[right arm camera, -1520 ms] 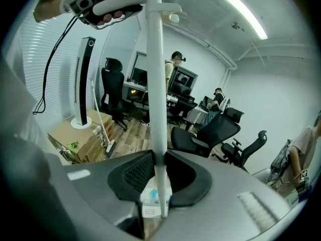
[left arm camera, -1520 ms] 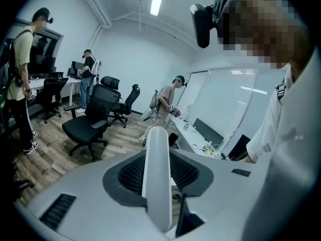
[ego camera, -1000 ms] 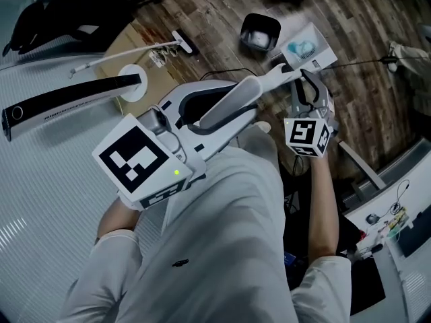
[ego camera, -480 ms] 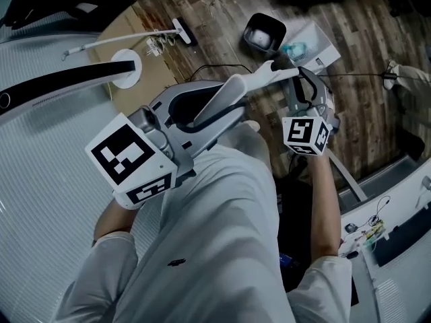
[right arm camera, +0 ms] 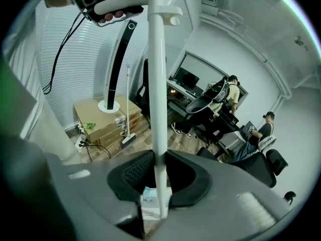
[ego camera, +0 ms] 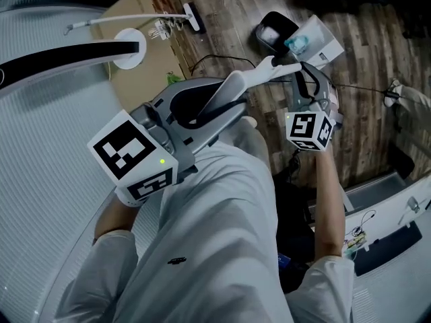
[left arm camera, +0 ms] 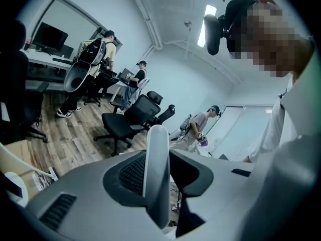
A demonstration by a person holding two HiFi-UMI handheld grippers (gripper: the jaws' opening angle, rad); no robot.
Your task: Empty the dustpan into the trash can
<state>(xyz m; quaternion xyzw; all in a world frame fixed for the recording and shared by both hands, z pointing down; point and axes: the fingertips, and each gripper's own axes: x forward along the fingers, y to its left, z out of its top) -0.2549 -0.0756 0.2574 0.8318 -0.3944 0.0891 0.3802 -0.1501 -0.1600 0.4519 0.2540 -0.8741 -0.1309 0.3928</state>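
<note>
A long white dustpan handle (ego camera: 252,83) runs from my left gripper (ego camera: 229,105) across to my right gripper (ego camera: 296,79), in front of my body. In the left gripper view the jaws (left arm camera: 158,172) are shut on the handle (left arm camera: 154,154), which shows as a broad pale bar. The right gripper (right arm camera: 159,185) is shut on the same handle (right arm camera: 158,84), seen there as a thin pole. No view shows the pan. The black trash can (ego camera: 275,31) stands on the wood floor beyond the right gripper, with something white inside.
A white box (ego camera: 318,40) sits beside the can. A cardboard box (ego camera: 145,69) holds a black tower on a round white base (ego camera: 129,49), with a small broom (ego camera: 135,17) beside them. A cable (ego camera: 215,62) crosses the floor. Office chairs (left arm camera: 131,115) and people stand further off.
Both grippers have carried the handle along and rolled slightly. In the head view the trash can and white box have slid to the right. Neither grip has changed.
</note>
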